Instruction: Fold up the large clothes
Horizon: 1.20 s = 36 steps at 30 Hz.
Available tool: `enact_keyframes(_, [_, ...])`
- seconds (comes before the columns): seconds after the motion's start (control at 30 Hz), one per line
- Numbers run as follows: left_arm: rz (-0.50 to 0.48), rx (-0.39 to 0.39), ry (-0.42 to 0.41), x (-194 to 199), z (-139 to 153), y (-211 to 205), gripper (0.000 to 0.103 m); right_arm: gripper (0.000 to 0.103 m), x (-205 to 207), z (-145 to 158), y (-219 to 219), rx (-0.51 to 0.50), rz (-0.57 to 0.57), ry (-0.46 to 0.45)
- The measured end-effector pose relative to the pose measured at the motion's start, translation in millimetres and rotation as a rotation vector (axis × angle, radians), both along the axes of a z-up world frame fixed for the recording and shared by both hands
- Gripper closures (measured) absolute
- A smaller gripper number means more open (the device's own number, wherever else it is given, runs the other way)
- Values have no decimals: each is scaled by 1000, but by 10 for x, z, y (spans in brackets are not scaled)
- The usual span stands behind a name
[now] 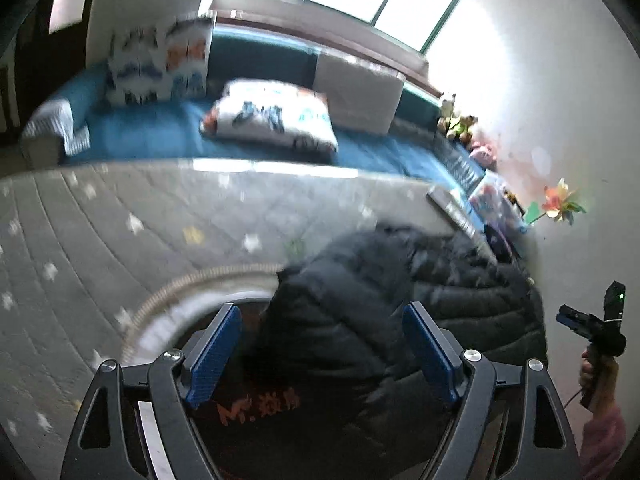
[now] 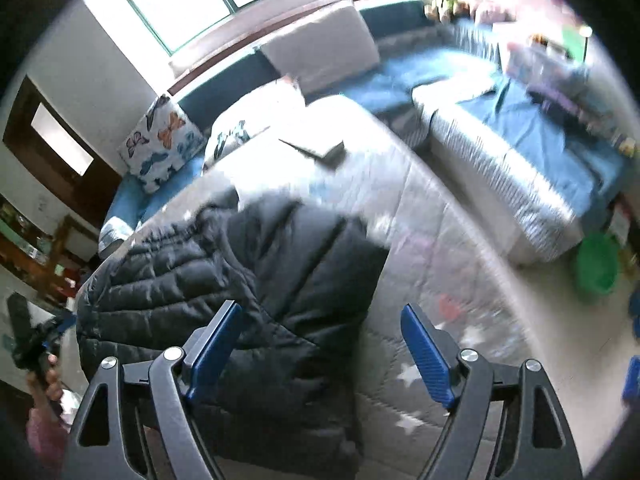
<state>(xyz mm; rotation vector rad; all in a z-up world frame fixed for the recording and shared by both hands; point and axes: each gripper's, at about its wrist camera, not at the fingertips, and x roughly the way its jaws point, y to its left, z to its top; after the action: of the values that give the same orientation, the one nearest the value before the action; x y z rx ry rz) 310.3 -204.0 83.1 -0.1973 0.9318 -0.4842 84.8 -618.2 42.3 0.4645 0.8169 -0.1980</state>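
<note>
**Both tools open above the dark puffer jacket on the bed**

Left tool [image 1: 322, 354]: blue pads spread wide, nothing between them. It hangs over the near edge of the black quilted jacket [image 1: 400, 300]; no contact with the cloth is visible. Below the jaws sits a dark patch with orange lettering, partly blurred, bordered by a pale curved band; I cannot tell what it belongs to.

Right tool [image 2: 322, 354]: jaws likewise wide apart and holding nothing. Its left finger [image 2: 214, 348] overlaps the jacket [image 2: 248, 292] in view; whether it touches the fabric cannot be told. The right finger is over bare bedding.

Jacket: lies in a crumpled heap on the grey star-printed quilt [image 1: 100, 232] covering the bed, quilted ribs showing, one smoother panel folded over the top. From the left wrist view it sits towards the right side of the bed, near the white wall.

Each tool appears at the edge of the other's view, gripped by a hand with a pink sleeve [image 1: 602, 440].

Surroundings: blue bench seat [image 1: 168, 136] under the window, butterfly-print cushions [image 2: 162, 144], green basin [image 2: 596, 264] on the floor, paper pinwheel [image 1: 560, 202] by the wall. Both views are motion-blurred.
</note>
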Motion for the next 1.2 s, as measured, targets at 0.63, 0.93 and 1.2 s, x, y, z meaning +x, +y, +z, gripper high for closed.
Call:
enact_keyframes(0.63, [-165, 15, 110, 285, -793, -947, 51, 37, 1861, -622, 969, -68, 214, 150])
enact_keyframes(0.93, [-164, -15, 125, 392, -1064, -887, 53, 58, 1882, -807, 682, 21, 139, 200])
enact_keyframes(1.2, [-165, 63, 15, -60, -595, -756, 53, 49, 1228, -287, 1022, -94, 236, 199])
